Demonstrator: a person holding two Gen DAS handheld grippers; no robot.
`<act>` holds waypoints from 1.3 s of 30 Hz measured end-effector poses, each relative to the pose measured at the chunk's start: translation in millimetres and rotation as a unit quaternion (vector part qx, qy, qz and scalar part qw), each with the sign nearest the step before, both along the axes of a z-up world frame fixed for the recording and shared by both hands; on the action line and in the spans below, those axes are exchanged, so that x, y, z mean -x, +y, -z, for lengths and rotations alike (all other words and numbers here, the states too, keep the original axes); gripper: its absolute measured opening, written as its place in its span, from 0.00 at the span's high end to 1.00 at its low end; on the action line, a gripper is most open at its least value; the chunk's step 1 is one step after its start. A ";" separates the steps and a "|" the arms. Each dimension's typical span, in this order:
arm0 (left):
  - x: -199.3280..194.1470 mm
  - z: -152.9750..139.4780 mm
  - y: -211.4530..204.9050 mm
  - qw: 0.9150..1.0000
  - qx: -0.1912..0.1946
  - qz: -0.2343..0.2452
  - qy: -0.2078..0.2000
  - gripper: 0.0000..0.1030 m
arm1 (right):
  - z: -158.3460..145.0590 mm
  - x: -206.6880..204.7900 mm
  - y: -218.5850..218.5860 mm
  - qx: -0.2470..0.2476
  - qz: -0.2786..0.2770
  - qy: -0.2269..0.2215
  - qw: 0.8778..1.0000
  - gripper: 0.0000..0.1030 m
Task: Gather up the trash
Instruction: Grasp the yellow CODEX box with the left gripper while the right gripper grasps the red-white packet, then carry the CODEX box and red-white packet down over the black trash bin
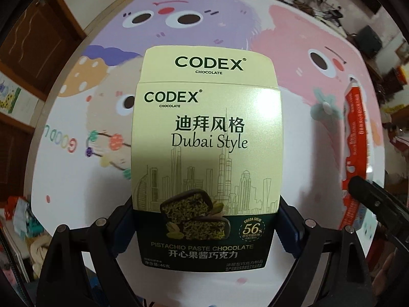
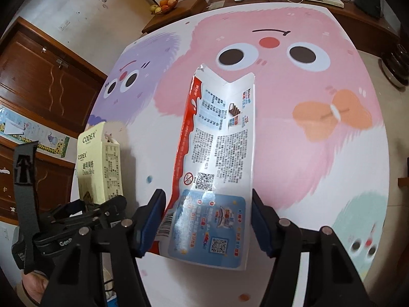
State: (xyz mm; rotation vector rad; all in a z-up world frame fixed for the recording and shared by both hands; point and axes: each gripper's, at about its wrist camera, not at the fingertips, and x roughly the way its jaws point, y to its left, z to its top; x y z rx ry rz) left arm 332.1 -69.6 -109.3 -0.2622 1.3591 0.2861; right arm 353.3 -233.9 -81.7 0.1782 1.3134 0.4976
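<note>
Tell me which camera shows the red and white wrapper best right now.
The right wrist view: the red and white wrapper fills its centre, held between that gripper's jaws, with its printed back and torn top edge plain to see. The left wrist view catches only a red strip of it at the right edge, beside the chocolate box.

The left gripper [image 1: 204, 220] clamps a chocolate box [image 1: 207, 138] above the cartoon-printed table [image 1: 76, 179].

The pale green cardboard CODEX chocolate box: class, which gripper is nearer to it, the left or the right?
Left. The left gripper has the pale green cardboard CODEX chocolate box between its fingers. The right gripper is off to the side, clamped on a red-and-white printed wrapper.
</note>
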 end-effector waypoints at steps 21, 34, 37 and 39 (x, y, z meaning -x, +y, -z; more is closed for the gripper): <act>184.6 -39.7 102.2 0.969 0.030 0.237 -0.064 0.12 | -37.5 225.5 71.1 -0.061 0.185 -0.027 0.981 0.41; 277.8 -37.4 95.8 0.940 0.060 0.335 -0.026 0.12 | -21.2 335.3 87.5 -0.033 0.190 0.045 0.980 0.40; 298.9 -24.5 87.0 0.933 0.054 0.354 -0.008 0.12 | 2.2 349.2 83.4 -0.032 0.195 0.073 0.978 0.40; 308.2 -12.6 81.8 0.932 0.054 0.360 0.006 0.12 | 21.9 355.0 80.3 -0.032 0.199 0.094 0.975 0.40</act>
